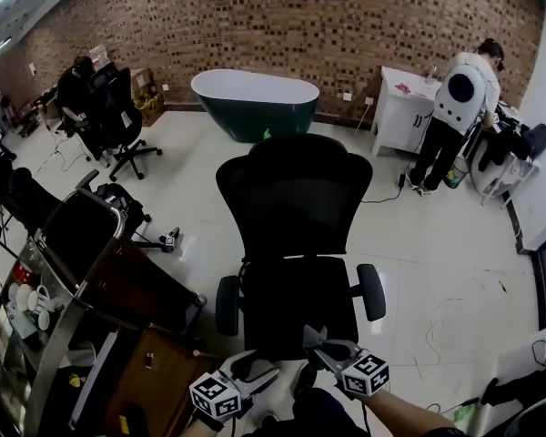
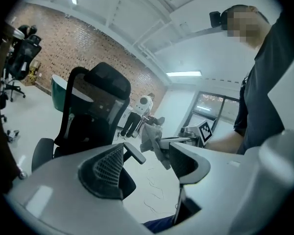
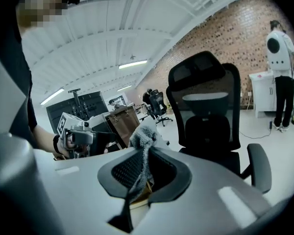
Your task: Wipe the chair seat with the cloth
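A black mesh office chair [image 1: 294,209] stands in front of me, its dark seat [image 1: 297,304] just past both grippers. My right gripper [image 1: 316,345] is shut on a small grey cloth [image 3: 143,134], which sticks up between its jaws above the seat's near edge. The left gripper view shows the same cloth [image 2: 150,138] hanging from the right gripper [image 2: 160,142]. To its left, my left gripper [image 1: 258,365] is open and holds nothing. Both are raised, and the chair's backrest [image 3: 206,99] shows beyond the right gripper's jaws.
A green bathtub [image 1: 255,104] stands by the brick wall. A person sits in another office chair [image 1: 115,115] at the back left. Someone stands at a white cabinet [image 1: 404,109] on the right. A wooden cart [image 1: 118,291] is close on my left.
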The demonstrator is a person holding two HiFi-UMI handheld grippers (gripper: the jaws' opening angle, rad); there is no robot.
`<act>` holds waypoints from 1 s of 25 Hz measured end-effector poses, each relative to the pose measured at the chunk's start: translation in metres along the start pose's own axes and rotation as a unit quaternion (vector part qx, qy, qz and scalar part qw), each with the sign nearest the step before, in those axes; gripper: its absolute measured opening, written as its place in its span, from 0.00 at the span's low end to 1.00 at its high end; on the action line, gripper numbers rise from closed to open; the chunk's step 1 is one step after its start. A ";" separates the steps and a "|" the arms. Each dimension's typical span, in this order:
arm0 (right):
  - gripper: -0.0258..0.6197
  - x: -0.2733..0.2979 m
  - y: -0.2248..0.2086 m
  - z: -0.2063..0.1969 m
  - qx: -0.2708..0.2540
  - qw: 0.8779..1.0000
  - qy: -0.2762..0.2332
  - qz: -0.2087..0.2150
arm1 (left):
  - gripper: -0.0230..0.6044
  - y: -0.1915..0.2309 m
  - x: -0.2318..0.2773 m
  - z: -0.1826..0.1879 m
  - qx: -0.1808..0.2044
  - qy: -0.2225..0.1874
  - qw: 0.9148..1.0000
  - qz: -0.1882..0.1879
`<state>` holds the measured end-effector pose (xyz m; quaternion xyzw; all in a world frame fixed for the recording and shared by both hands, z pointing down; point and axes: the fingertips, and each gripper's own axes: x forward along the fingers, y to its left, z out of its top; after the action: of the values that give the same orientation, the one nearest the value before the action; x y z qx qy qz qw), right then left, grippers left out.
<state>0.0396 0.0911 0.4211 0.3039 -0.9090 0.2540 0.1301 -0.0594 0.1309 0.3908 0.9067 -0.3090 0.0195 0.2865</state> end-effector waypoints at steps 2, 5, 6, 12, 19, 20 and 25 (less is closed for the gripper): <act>0.09 -0.017 0.024 -0.005 -0.003 1.000 -0.022 -0.023 | 0.54 -0.018 -0.026 -0.009 0.008 -0.007 1.000 -0.007; 0.09 -0.039 0.063 -0.006 -0.002 0.997 -0.058 -0.048 | 0.54 -0.046 -0.065 -0.016 0.019 -0.021 0.999 -0.018; 0.09 -0.047 0.076 -0.006 -0.002 0.996 -0.068 -0.054 | 0.54 -0.056 -0.077 -0.019 0.021 -0.024 0.999 -0.023; 0.09 -0.097 0.148 -0.012 0.011 0.992 -0.103 -0.073 | 0.54 -0.103 -0.129 -0.046 0.018 -0.018 0.999 -0.039; 0.09 -0.143 0.197 -0.033 0.013 0.990 -0.124 -0.065 | 0.54 -0.146 -0.149 -0.056 0.024 -0.033 0.998 -0.052; 0.09 -0.148 0.201 -0.034 0.012 0.990 -0.126 -0.062 | 0.54 -0.152 -0.148 -0.056 0.026 -0.035 0.998 -0.053; 0.09 -0.175 0.209 -0.037 -0.002 0.991 -0.129 -0.044 | 0.54 -0.180 -0.136 -0.048 0.036 -0.044 0.997 -0.052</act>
<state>0.0503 0.3402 0.3040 0.3731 -0.9045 0.2050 0.0232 -0.0596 0.3474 0.3101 0.9312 -0.2724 -0.0242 0.2409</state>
